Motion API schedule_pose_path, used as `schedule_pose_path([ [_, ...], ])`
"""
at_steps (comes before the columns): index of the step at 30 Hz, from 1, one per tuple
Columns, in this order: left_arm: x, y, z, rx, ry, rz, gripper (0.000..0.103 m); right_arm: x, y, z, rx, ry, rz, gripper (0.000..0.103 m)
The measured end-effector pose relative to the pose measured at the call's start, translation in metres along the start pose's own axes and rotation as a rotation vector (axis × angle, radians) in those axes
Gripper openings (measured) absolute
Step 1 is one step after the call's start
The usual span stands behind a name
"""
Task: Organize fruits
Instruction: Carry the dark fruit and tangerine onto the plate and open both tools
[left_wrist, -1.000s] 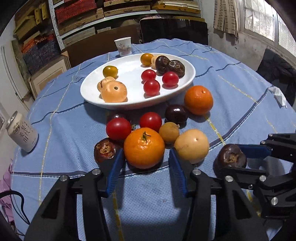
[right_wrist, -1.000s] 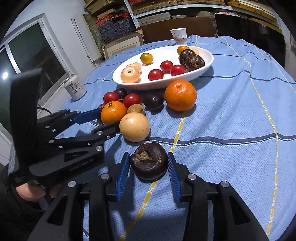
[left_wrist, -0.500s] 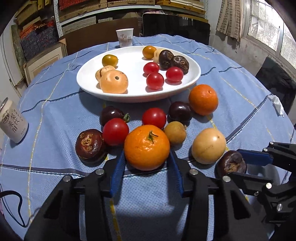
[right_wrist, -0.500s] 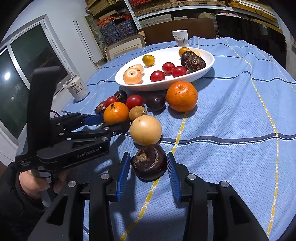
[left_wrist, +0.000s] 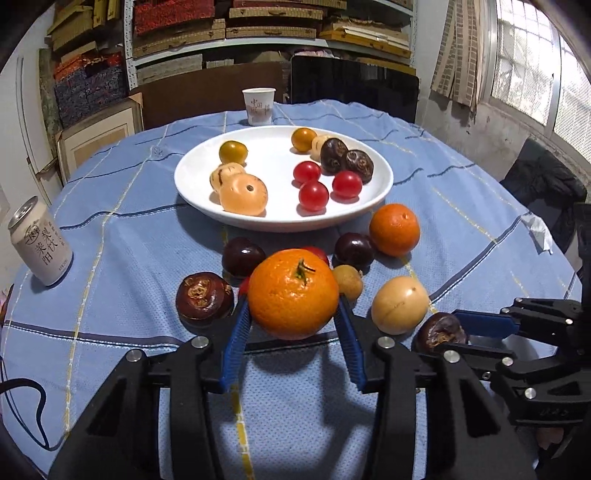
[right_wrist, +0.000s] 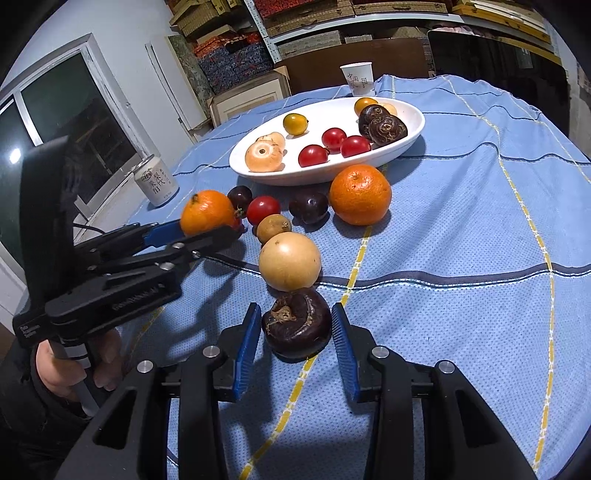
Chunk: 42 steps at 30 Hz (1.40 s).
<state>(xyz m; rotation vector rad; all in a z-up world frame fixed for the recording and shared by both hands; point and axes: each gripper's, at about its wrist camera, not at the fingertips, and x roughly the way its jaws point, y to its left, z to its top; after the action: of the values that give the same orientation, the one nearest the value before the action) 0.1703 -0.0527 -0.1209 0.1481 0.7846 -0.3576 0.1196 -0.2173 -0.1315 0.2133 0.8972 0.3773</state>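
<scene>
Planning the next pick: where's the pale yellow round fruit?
On the tablecloth, the pale yellow fruit sits just beyond the dark fruit between the right gripper's fingers.

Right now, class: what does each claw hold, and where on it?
The left claw clamps the stemmed orange by its two sides. The right claw brackets the dark wrinkled fruit at its sides; a firm hold cannot be told.

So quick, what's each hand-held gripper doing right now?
Left hand-held gripper: closed on the stemmed orange, lifted.
Right hand-held gripper: closing around the water chestnut, contact unclear.
</scene>
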Motion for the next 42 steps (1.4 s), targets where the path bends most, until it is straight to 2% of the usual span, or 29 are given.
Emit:
schedule_pose_path([
  [13,-0.023,0.007,-0.011,-0.045,-0.036,-0.006,0.045,-0.013,0.002,-0.004,-0.025,-0.056,-0.006,0.036],
  [23,-0.012,0.008,-0.012,-0.049,0.007,-0.012,0.045,0.012,0.02,-0.001,-0.127,0.066,-0.12,0.043],
  [30,-0.012,0.009,-0.012,-0.056,0.01,-0.021,0.045,0.023,0.039,0.002,-0.251,0.101,-0.236,0.042],
  [36,-0.015,0.01,-0.012,-0.059,-0.004,-0.027,0.045,0.012,0.034,0.003,-0.218,0.052,-0.246,0.04],
  [42,-0.022,0.008,-0.01,-0.051,-0.03,-0.026,0.045,-0.015,0.029,0.006,-0.209,-0.02,-0.211,0.04],
])
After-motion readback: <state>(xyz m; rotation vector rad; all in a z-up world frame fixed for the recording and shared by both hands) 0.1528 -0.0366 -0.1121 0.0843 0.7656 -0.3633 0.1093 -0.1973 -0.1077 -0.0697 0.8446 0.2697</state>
